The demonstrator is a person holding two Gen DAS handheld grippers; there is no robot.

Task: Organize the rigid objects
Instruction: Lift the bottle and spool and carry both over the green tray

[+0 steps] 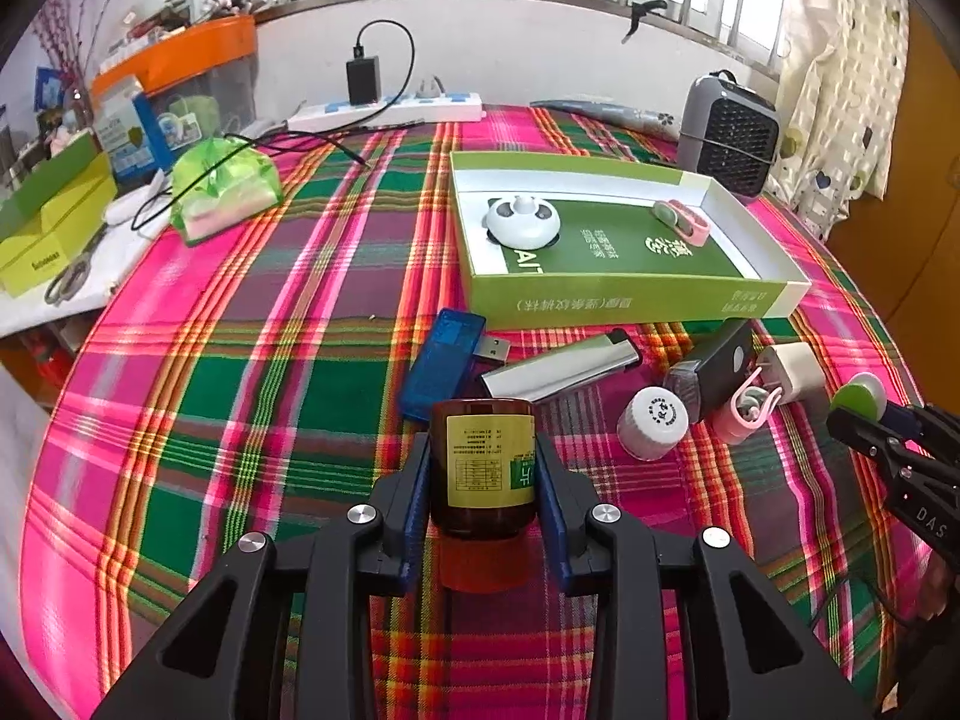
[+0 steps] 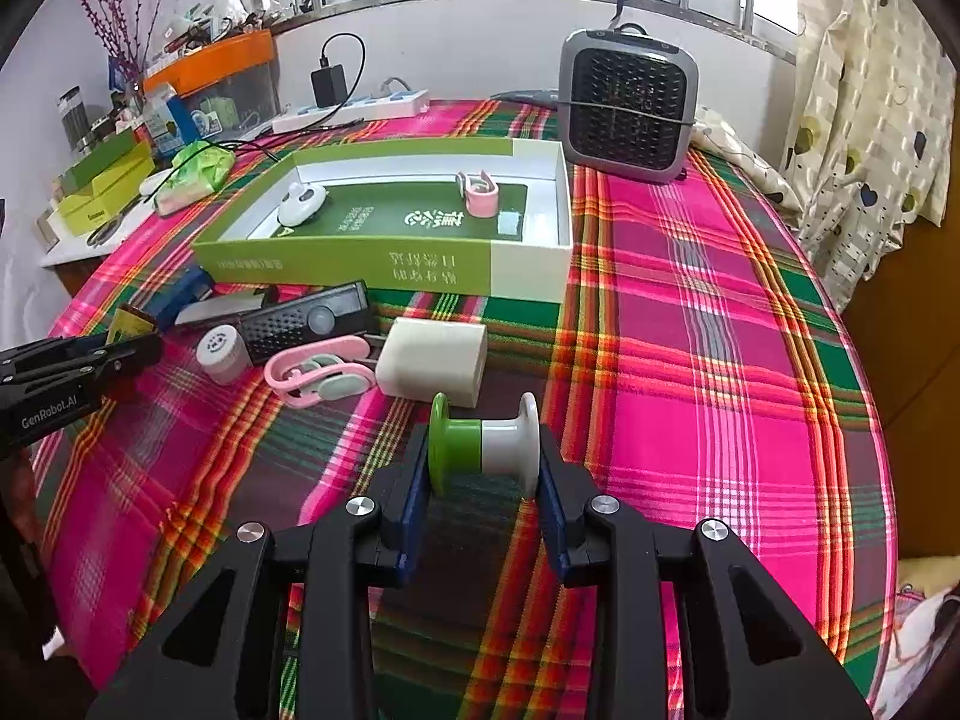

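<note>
We see our left gripper (image 1: 483,468) clamped on a brown jar (image 1: 483,468) held between its fingers above the plaid tablecloth (image 1: 270,420), while our right gripper (image 2: 483,450) pinches a green-and-white spool (image 2: 483,447) just before the green box (image 2: 384,267).

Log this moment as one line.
left gripper: holds brown bottle | right gripper: holds green-white spool | green box: partly filled
</note>
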